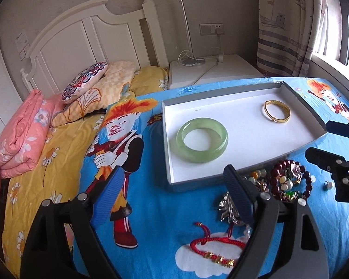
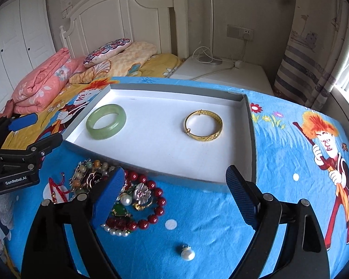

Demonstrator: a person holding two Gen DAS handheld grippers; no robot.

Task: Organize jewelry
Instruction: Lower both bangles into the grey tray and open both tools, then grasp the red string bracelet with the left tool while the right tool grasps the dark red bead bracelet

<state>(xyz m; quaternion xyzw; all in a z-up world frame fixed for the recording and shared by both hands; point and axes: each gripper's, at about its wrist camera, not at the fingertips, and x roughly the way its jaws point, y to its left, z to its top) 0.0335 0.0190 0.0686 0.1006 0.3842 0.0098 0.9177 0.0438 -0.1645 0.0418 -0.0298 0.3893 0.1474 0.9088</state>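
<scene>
A shallow grey box with a white floor (image 1: 239, 146) (image 2: 165, 148) lies on a blue cartoon blanket. Inside rest a green jade bangle (image 1: 202, 139) (image 2: 106, 121) and a gold bangle (image 1: 277, 111) (image 2: 203, 125), well apart. In front of the box lies a heap of jewelry: a dark red bead bracelet (image 1: 288, 176) (image 2: 149, 200), a silver brooch (image 1: 229, 210), a red cord bracelet (image 1: 217, 247) and a lone pearl pendant (image 2: 187, 254). My left gripper (image 1: 174, 190) hangs open over the blanket near the box's front corner. My right gripper (image 2: 174, 197) is open above the heap, nothing between its pads.
The blanket (image 1: 151, 209) covers a bed with a yellow sheet, a folded pink quilt (image 1: 21, 134) and pillows (image 1: 83, 81) at the left. A white nightstand (image 1: 211, 69) with a lamp and cables stands behind; a curtain (image 1: 288, 28) and window are at the right.
</scene>
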